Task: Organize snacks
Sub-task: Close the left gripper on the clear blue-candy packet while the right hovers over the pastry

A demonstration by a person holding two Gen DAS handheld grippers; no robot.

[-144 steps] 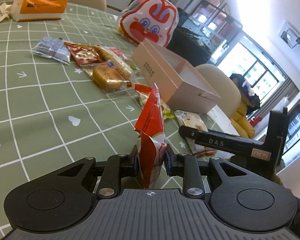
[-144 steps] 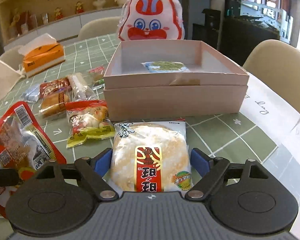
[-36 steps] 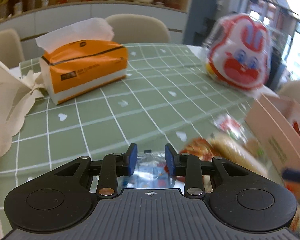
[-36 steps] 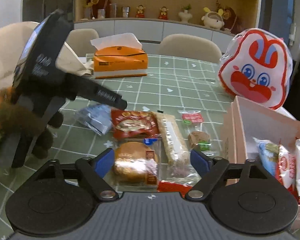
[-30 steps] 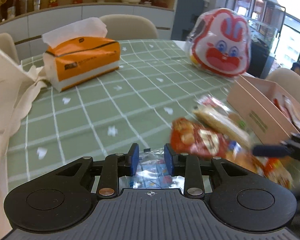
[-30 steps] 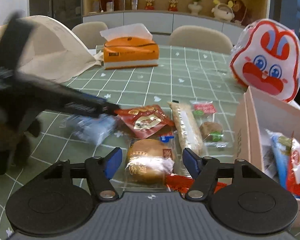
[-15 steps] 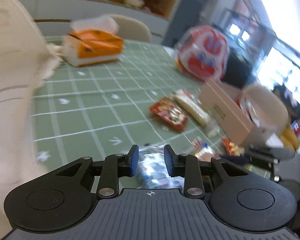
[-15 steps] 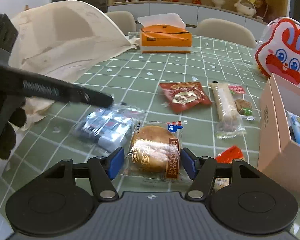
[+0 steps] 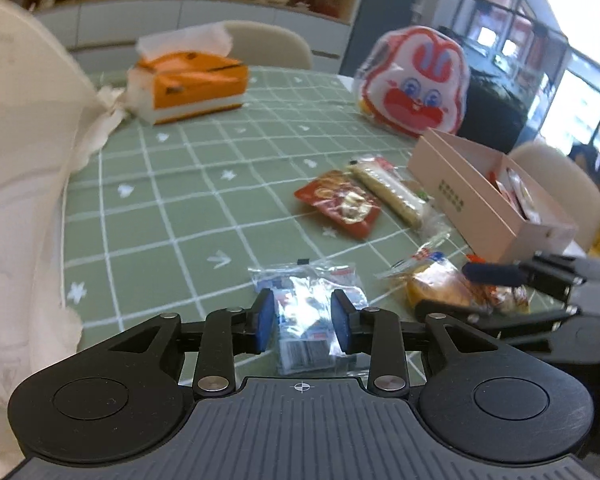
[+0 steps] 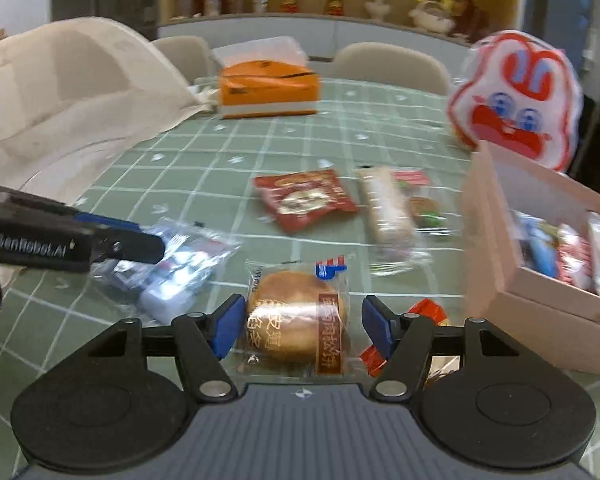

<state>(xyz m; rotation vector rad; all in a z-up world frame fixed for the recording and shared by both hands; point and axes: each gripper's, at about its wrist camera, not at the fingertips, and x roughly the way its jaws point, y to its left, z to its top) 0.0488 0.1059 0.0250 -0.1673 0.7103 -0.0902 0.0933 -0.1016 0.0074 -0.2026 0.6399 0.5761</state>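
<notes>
The left gripper (image 9: 303,324) pinches the clear-wrapped packet (image 9: 306,312), jaws just easing, well short of the pink box (image 9: 484,204); it may slip; the right gripper (image 10: 304,328) grips the round cake (image 10: 296,316) nearer the box.

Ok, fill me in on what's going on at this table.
A person with a gripper in each hand is sorting snacks into the pink box, which already holds several packets. The left gripper has the clear blue-and-white packet between its fingers, its jaws just having opened a little. The right gripper straddles the round pastry packet. A red packet and a long bar still lie on the green tablecloth.
</notes>
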